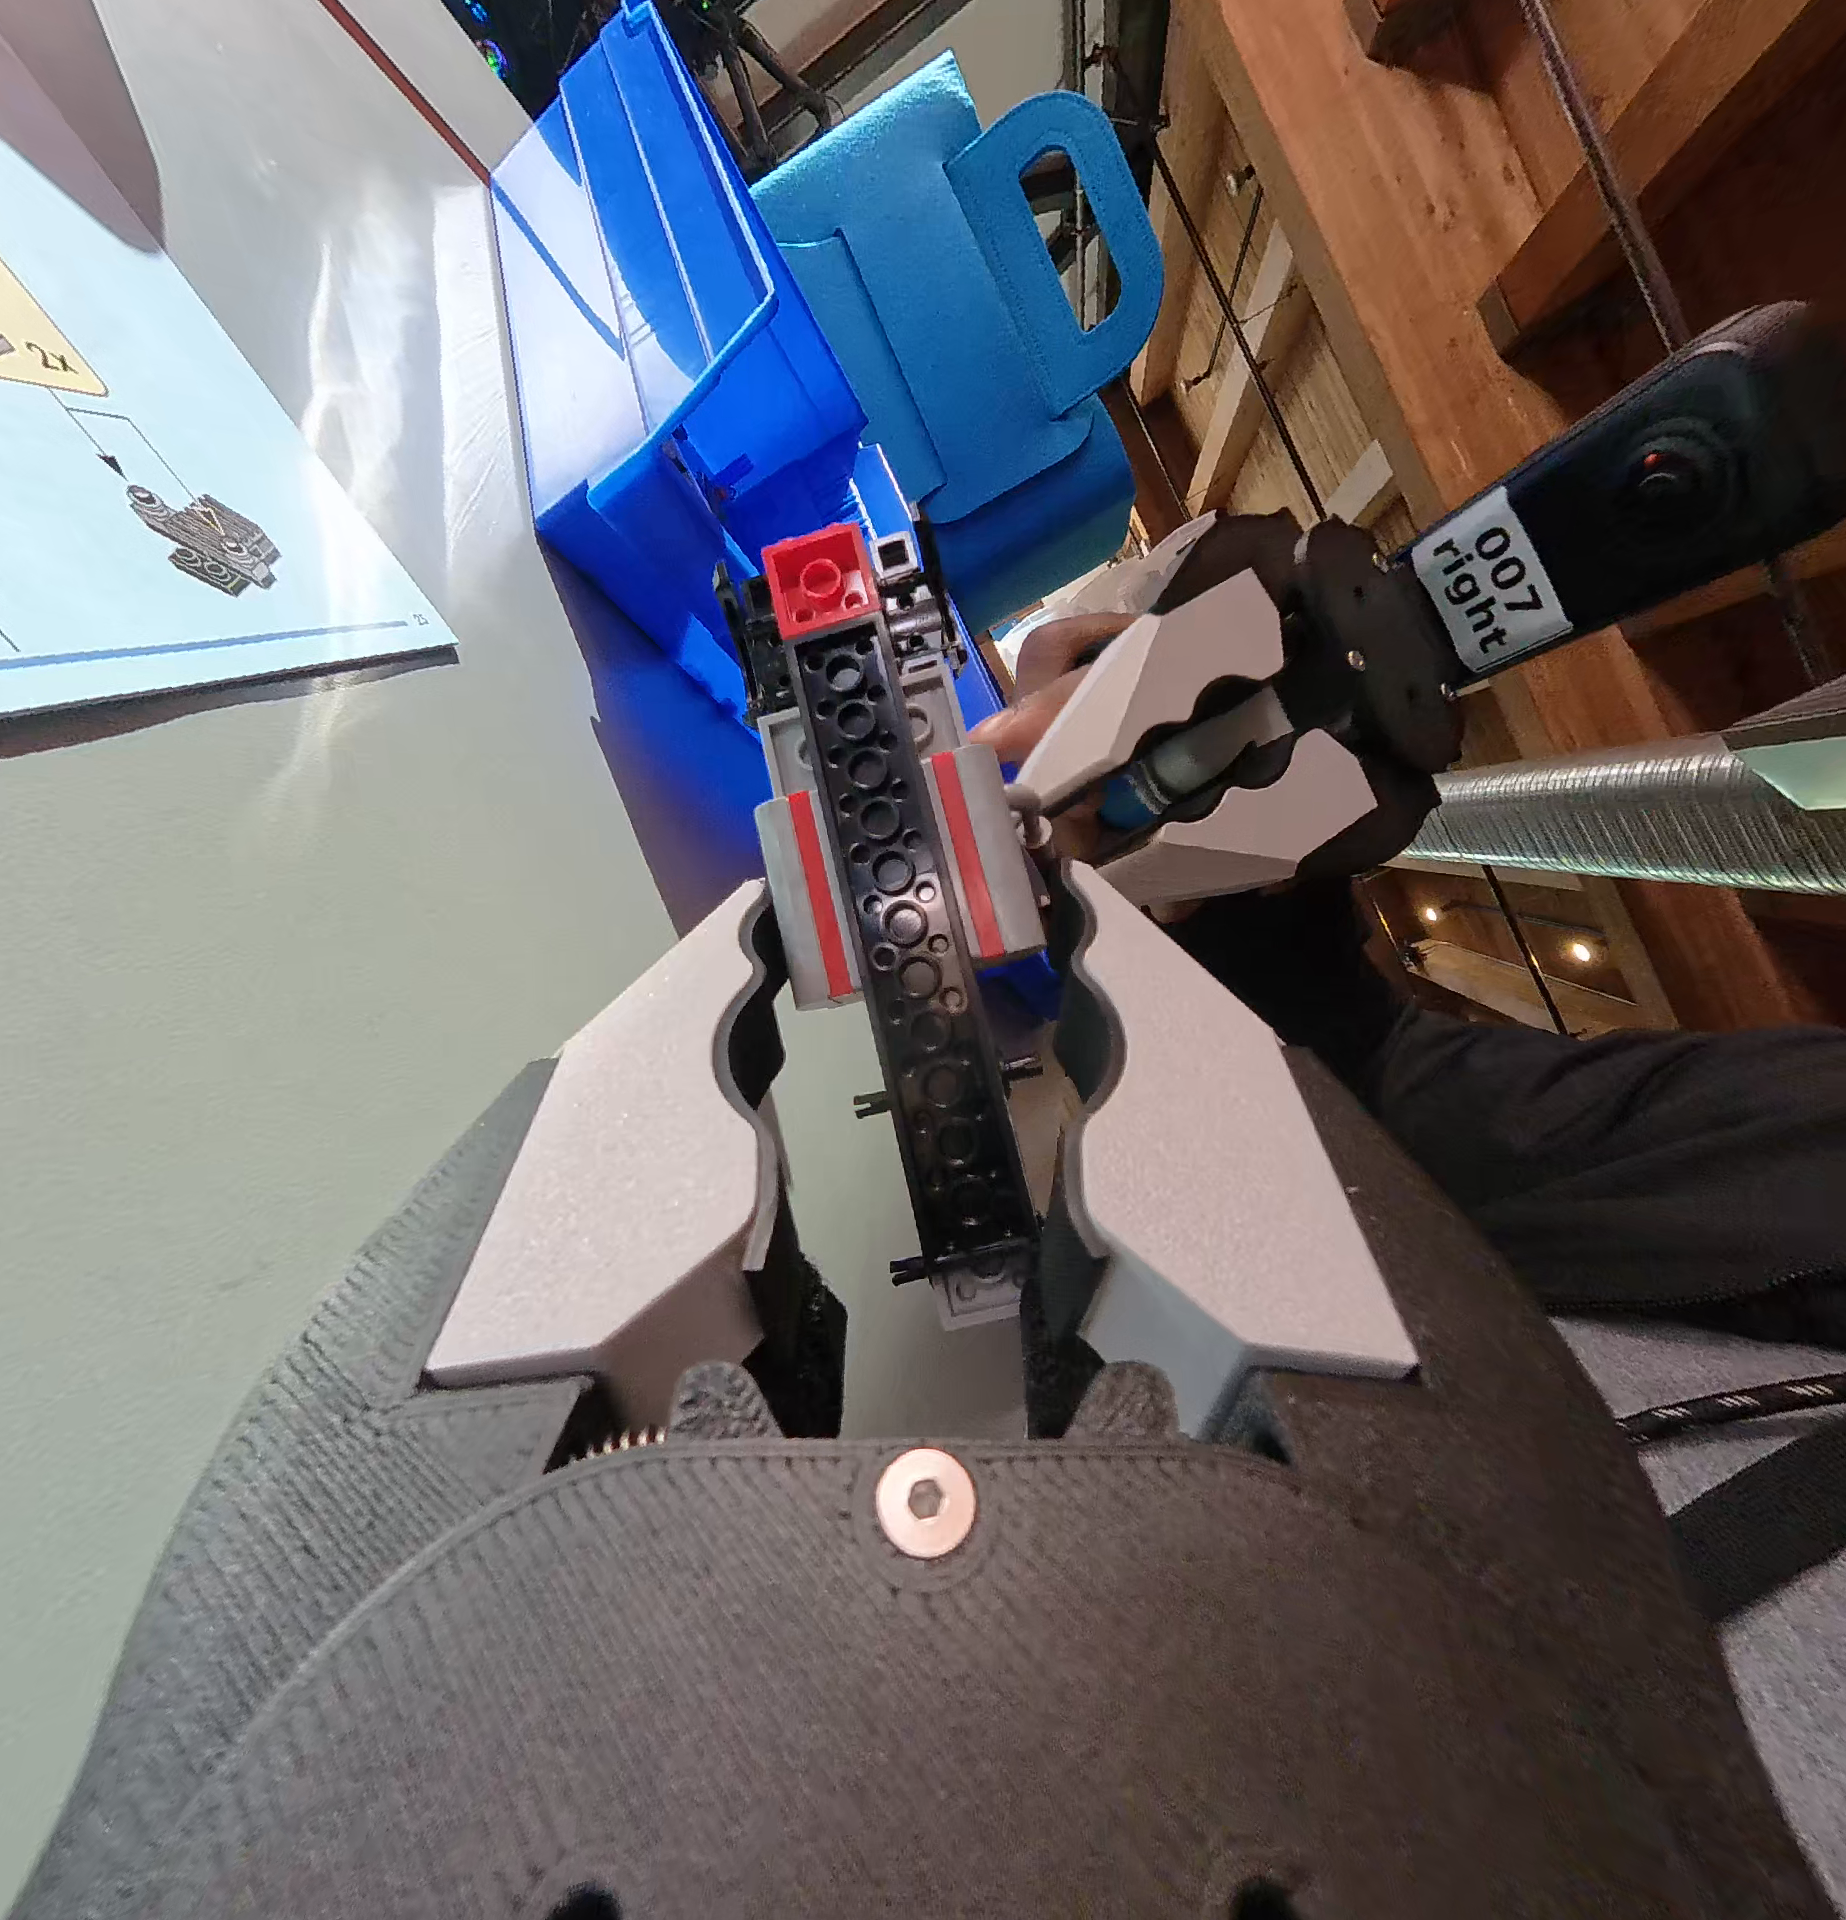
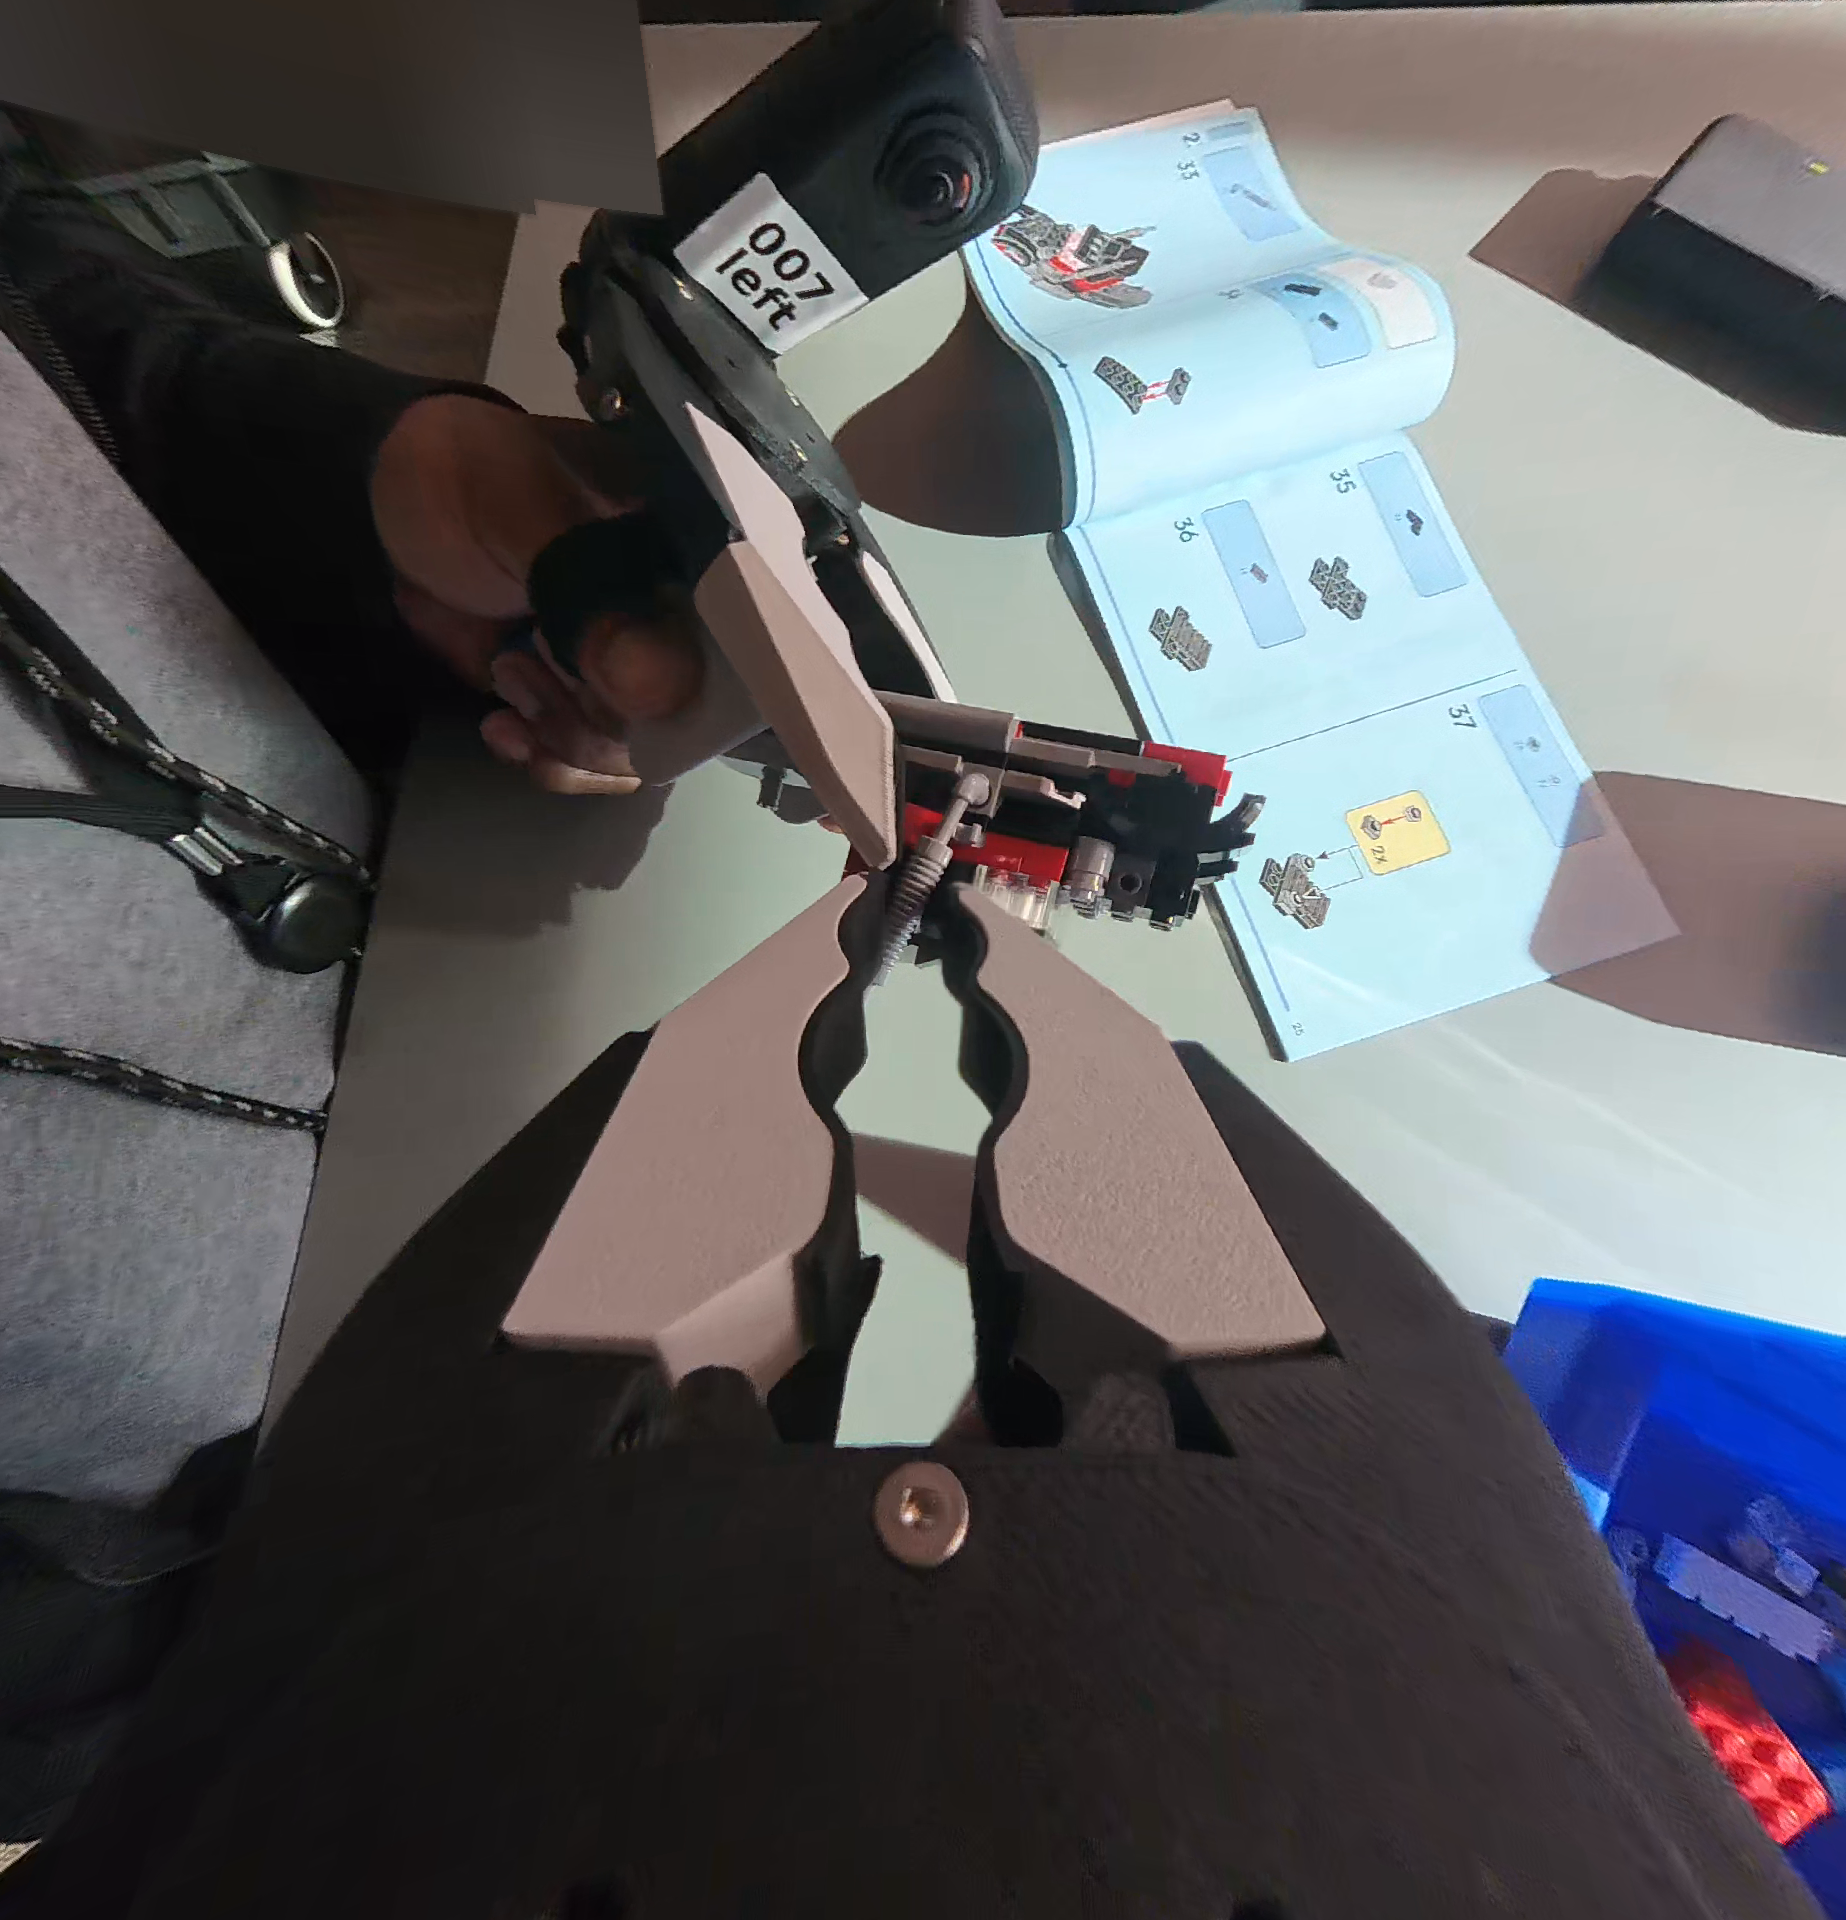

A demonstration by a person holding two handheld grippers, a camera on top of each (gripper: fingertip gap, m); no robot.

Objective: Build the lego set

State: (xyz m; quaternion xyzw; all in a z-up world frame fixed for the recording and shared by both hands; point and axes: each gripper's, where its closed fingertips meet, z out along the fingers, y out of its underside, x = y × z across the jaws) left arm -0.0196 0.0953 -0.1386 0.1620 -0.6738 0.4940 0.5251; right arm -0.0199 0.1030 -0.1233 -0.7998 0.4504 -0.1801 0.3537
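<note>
The model [image 1: 903, 914], centre frame in the left wrist view, sits clamped between the left gripper [image 1: 914, 914] fingertips, underside w/ black holed plate facing the camera, probably to steady it for the other tool. Right gripper [image 2: 908, 899], jaws narrow, pinches a grey spring part [image 2: 924, 868] at the model's side, likely seating it. Booklet [image 2: 1345, 665] lies open on the table [image 2: 1521, 1195], upper right of the right wrist view; blue bin [image 1: 690, 343] just behind the model. Free room btwn them is tight.

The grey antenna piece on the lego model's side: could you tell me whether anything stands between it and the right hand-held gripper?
Nothing visible does. The right hand-held gripper has its fingertips right at the grey antenna piece on the lego model, which the left hand-held gripper holds.
</note>
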